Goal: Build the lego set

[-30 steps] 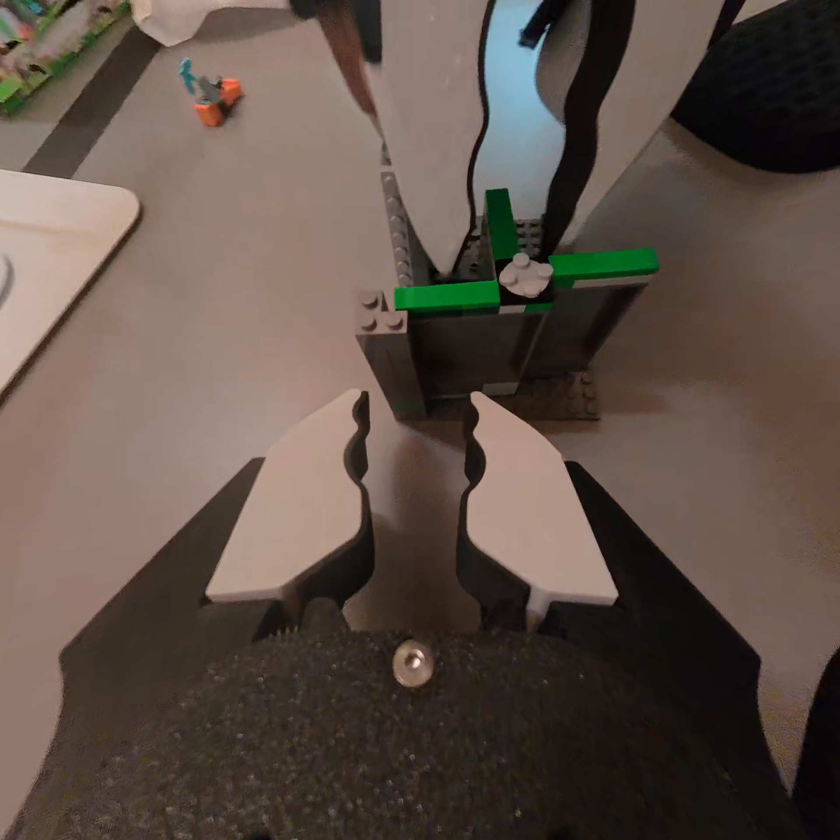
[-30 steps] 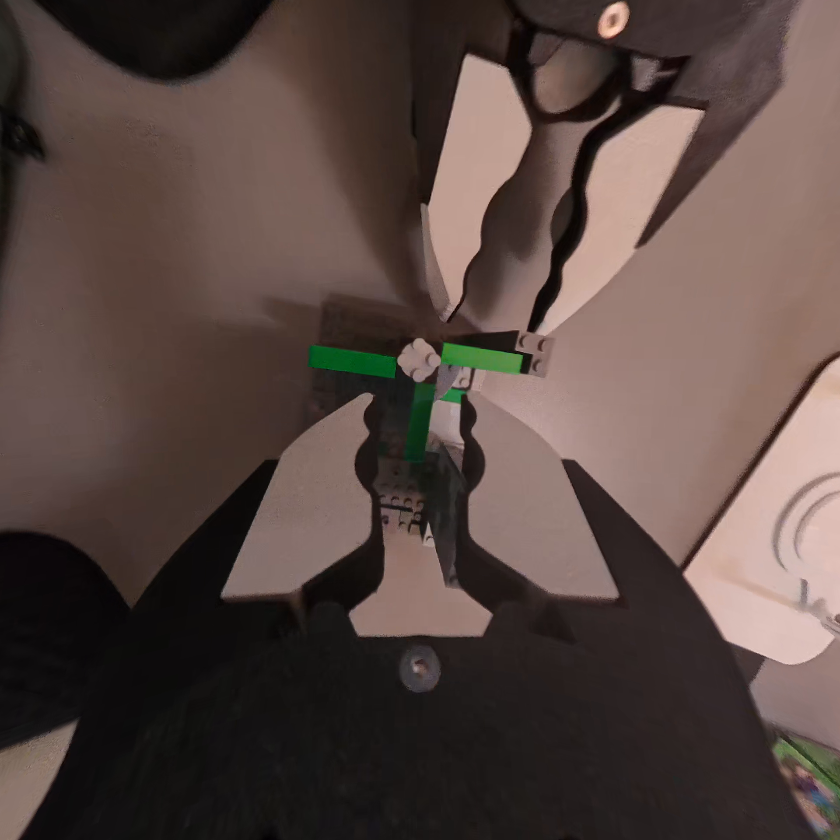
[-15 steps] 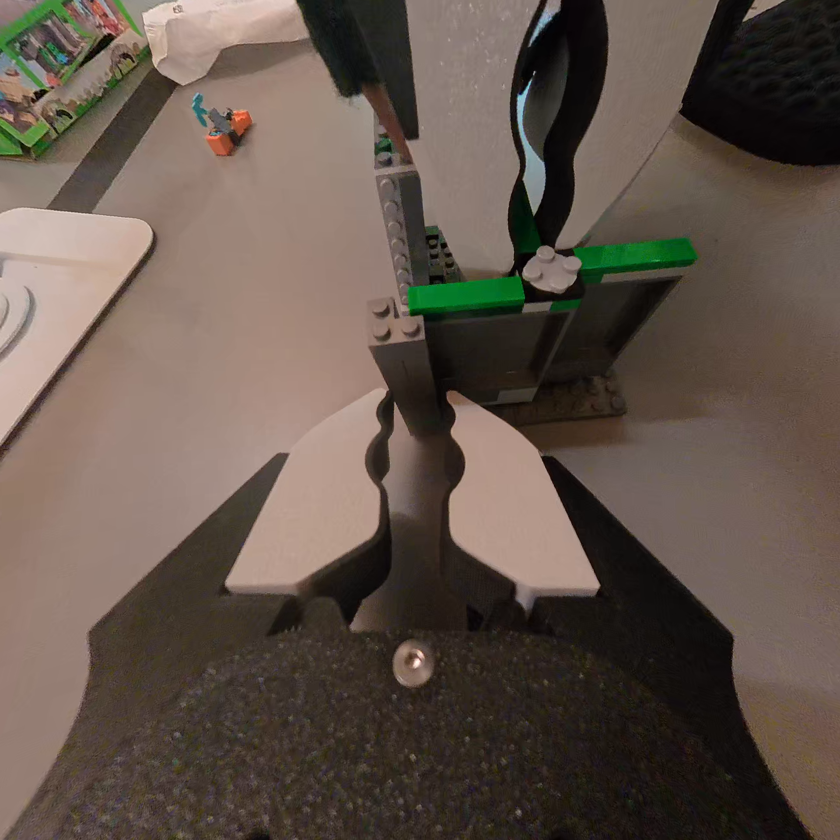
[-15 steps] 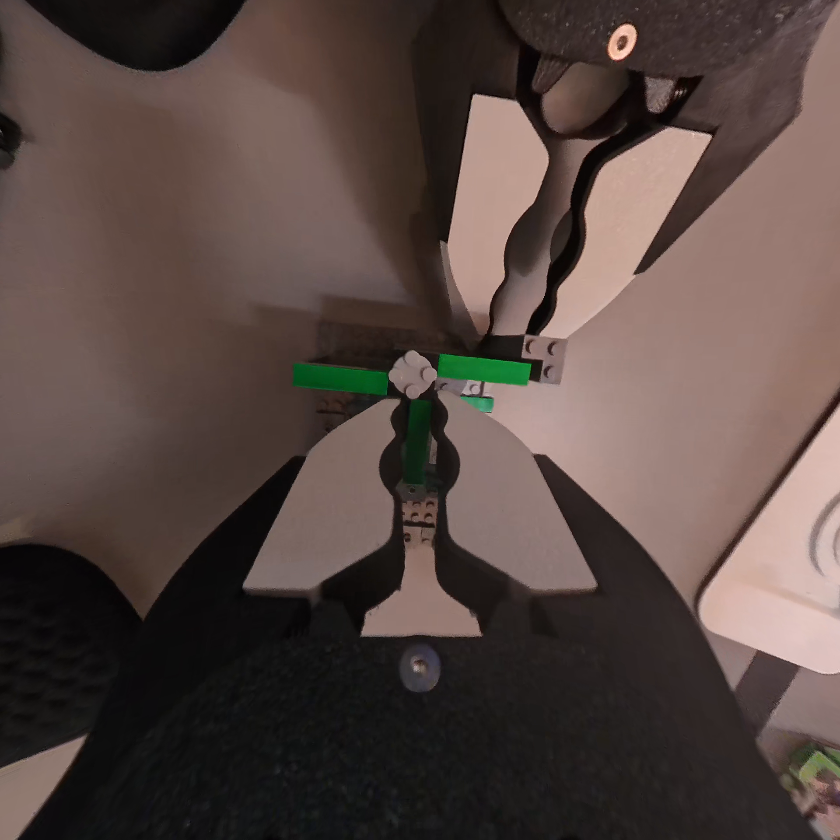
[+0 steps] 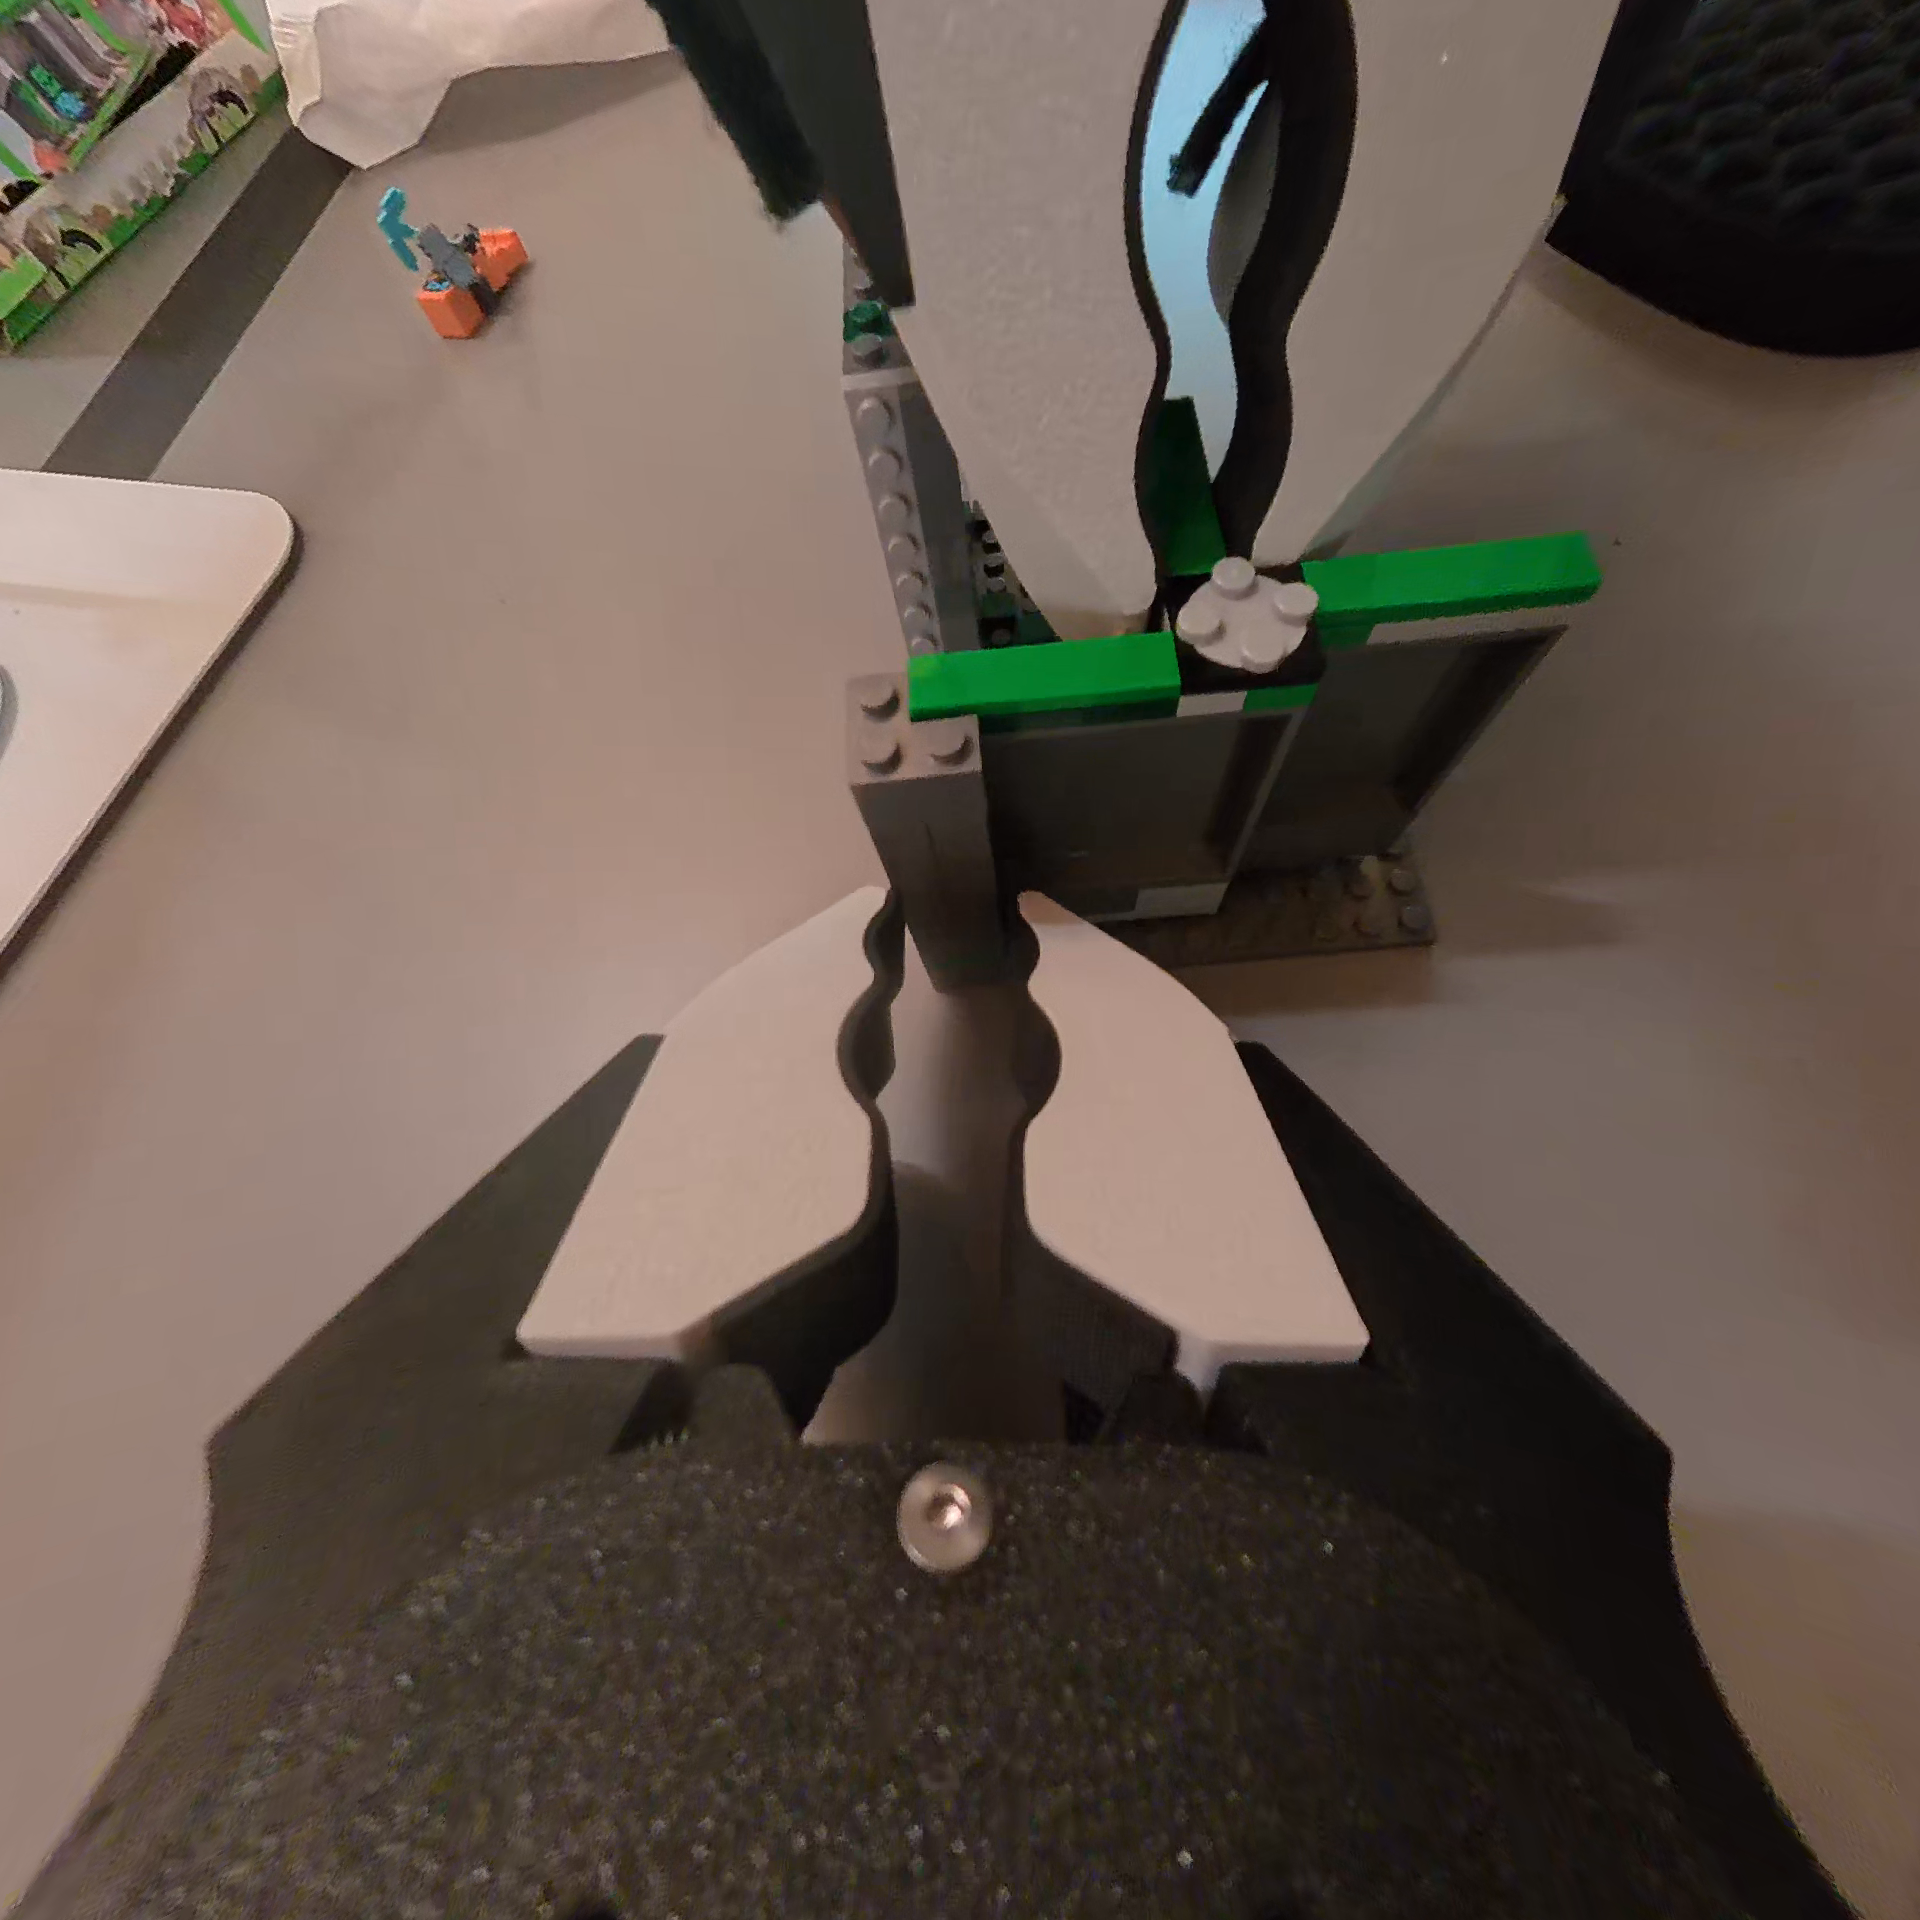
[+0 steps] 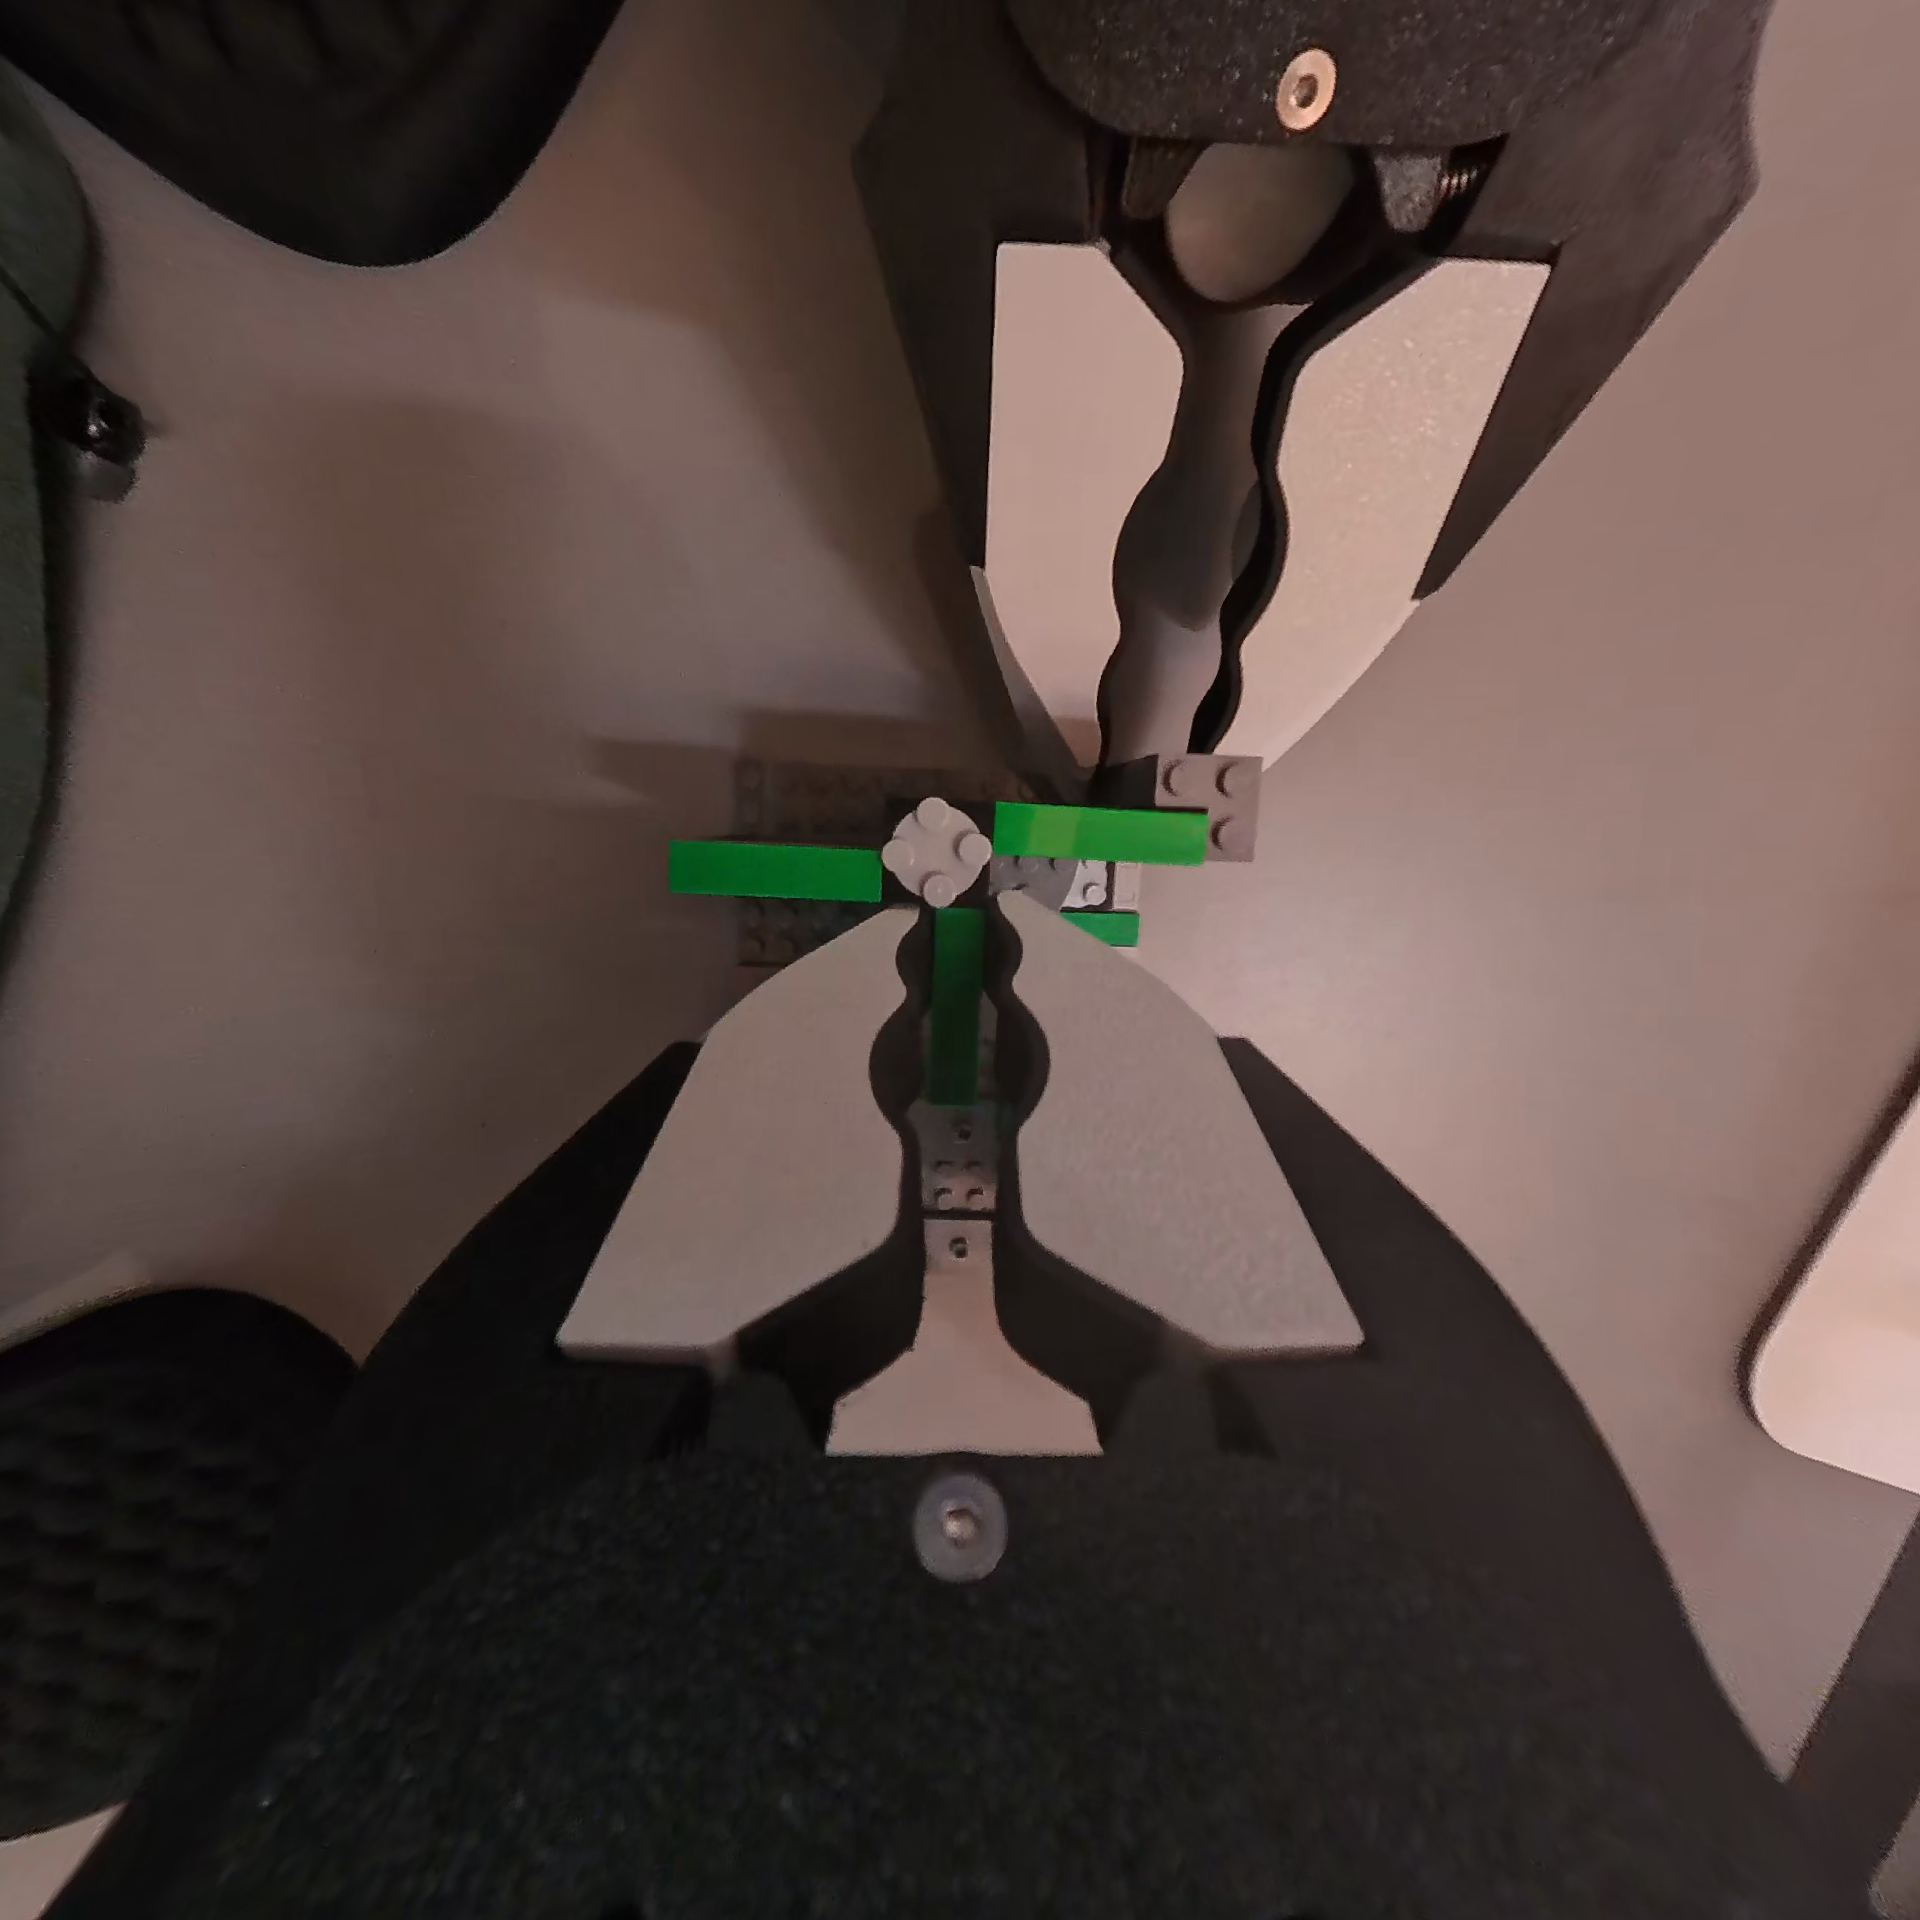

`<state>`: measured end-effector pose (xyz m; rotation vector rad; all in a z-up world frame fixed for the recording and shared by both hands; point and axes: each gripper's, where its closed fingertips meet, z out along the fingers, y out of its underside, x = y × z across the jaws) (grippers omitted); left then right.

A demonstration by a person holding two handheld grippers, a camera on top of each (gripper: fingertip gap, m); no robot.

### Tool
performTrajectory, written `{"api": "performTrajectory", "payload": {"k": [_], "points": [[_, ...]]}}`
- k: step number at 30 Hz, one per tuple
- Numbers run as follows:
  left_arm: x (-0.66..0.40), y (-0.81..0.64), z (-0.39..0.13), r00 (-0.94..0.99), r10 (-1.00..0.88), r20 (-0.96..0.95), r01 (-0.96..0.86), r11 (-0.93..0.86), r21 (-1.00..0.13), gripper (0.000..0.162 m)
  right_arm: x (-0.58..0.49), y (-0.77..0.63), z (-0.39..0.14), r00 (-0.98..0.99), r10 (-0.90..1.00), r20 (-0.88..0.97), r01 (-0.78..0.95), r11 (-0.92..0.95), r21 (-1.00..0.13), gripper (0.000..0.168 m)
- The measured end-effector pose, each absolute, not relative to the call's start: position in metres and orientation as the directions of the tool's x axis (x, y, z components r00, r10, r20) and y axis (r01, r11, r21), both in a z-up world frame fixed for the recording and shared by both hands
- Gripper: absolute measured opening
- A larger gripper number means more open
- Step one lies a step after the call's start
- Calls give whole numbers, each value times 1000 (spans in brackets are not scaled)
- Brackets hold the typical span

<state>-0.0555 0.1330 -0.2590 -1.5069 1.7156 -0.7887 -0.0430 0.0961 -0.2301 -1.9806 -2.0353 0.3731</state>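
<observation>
The lego build (image 5: 1226, 790) stands on a dark baseplate (image 5: 1351, 914): grey walls topped with green tiles (image 5: 1039, 675) and a round light-grey plate (image 5: 1247, 623). My left gripper (image 5: 954, 925) is shut on the lower part of the grey corner pillar (image 5: 920, 810). My right gripper (image 6: 961, 920) comes down from above and is shut on the inner wall topped by a green tile (image 6: 956, 1008). In the left wrist view its white fingers (image 5: 1039, 312) straddle that wall. In the right wrist view the left gripper (image 6: 1143, 758) holds the pillar (image 6: 1210, 805), next to the round plate (image 6: 935, 852).
A white tray (image 5: 125, 623) lies at the left; it also shows in the right wrist view (image 6: 1849, 1299). A small orange and teal lego piece (image 5: 457, 270), a lego box (image 5: 83, 135) and a white bag (image 5: 436, 73) lie far left. A black textured object (image 5: 1766, 156) sits far right. Spacing between my two grippers at the tips: around 5 cm. The black textured object (image 5: 1766, 156) is about 25 cm from both grippers' fingertips. Look for it in the right wrist view (image 6: 254, 1502) too.
My left gripper moved forward and closed on the grey corner pillar. My right gripper came lower and closed on the green-topped inner wall.
</observation>
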Motion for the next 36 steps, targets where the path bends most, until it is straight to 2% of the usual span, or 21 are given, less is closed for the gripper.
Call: {"api": "performTrajectory", "payload": {"k": [4,10,13,17,24,29,36], "points": [[-55,133,-259,-66,-992,-109,-557,127,-821,18,-40,96,-229,20,1000,20,942,-12,-336,10],[-57,130,-259,-52,-993,-106,-569,117,-814,18,-47,90,-203,193,975,-108,883,-220,-415,43],[-57,129,-259,-39,-993,-107,-578,110,-808,18,-57,88,-212,301,948,-105,881,-318,-351,55],[-59,129,-259,-16,-993,-118,-590,104,-800,18,-59,91,-230,377,924,-63,895,-381,-233,52],[-63,128,-259,27,-993,-112,-573,77,-816,18,-58,91,-234,418,908,-30,897,-418,-146,35],[-64,127,-260,34,-991,-133,-573,89,-814,18,-54,87,-233,386,922,-21,909,-384,-161,26],[-61,125,-260,42,-989,-139,-581,89,-809,18,-52,86,-217,400,916,-17,892,-394,-220,25]]}}
